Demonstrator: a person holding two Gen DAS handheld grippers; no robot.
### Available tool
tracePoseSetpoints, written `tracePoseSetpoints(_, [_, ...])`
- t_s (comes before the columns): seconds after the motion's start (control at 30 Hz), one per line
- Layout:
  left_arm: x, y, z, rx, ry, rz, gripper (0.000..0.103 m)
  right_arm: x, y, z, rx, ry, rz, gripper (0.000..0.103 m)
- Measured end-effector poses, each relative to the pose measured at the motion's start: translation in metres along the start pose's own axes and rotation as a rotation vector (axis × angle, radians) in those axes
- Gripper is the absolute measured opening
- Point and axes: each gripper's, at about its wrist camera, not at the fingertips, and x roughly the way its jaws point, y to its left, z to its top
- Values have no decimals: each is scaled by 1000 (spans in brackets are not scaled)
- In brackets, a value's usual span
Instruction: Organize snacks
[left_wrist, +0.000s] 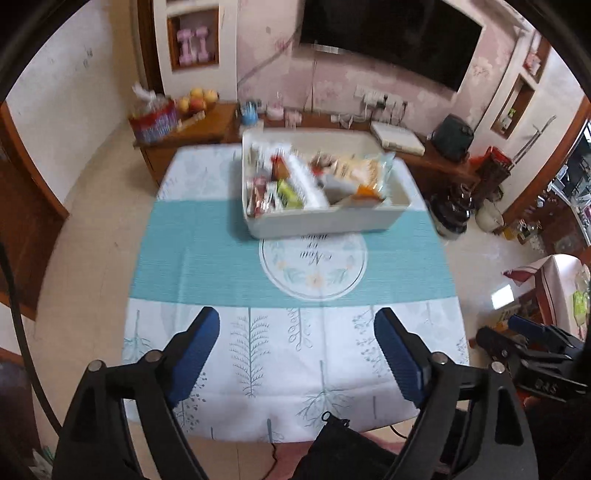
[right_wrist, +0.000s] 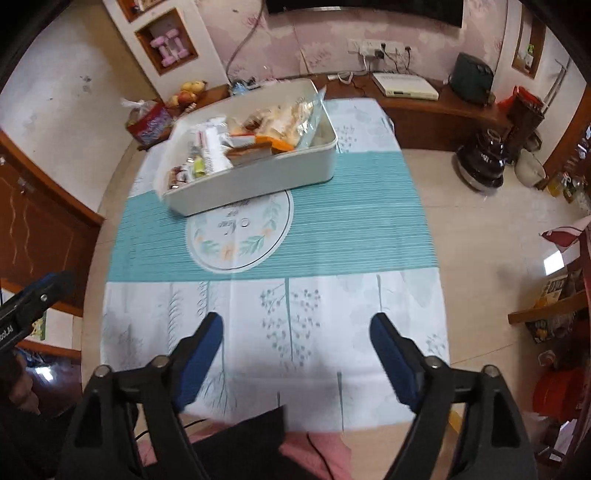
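A white rectangular bin (left_wrist: 325, 218) (right_wrist: 258, 177) stands on the far half of the table, on the teal band of the cloth. It holds several snack packets (left_wrist: 280, 192) (right_wrist: 240, 147), with a large clear bag of biscuits (left_wrist: 365, 173) (right_wrist: 288, 122) on its right side. My left gripper (left_wrist: 297, 332) hangs open above the near white part of the cloth, well short of the bin, with nothing between its blue pads. My right gripper (right_wrist: 297, 334) is also open and empty over the near edge. Each gripper shows at the edge of the other's view (left_wrist: 532, 343) (right_wrist: 33, 295).
The table wears a teal and white cloth (left_wrist: 207, 258) (right_wrist: 362, 221) with a round emblem (left_wrist: 314, 266). Behind it stands a wooden sideboard (left_wrist: 207, 125) with fruit, a red gift basket (left_wrist: 153, 120) and a white box (left_wrist: 397, 136). A dark vase (right_wrist: 484, 158) stands on the tiled floor to the right.
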Motion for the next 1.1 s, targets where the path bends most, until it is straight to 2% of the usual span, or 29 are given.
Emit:
tracePoseSetpoints(0.2, [-51,-34,-19,-61,-85,-21,88,-66,-1,-16,-48,-140,34,95])
tracePoseSetpoints(0.37, [-69,-50,-40,-62,-113,35,88,-92,-2,-38,-55,-211,40,96])
tracePoseSetpoints(0.5, [-78,-57,-55,-62,-141,87,92,-101,2,-51,-88,-254,45,97])
tracePoseSetpoints(0.63, [-86,-63,-60,-35,-176,115,103,-105,6,-56,-114,-268,58,103])
tracePoseSetpoints(0.9, [-98,-60,-55,-44,-241,179,103,-112,10,-50,-128,-317,58,103])
tracePoseSetpoints(1.1, [-97,-64,-55,-37,-238,180,103,-111,13,-50,-136,-311,56,103])
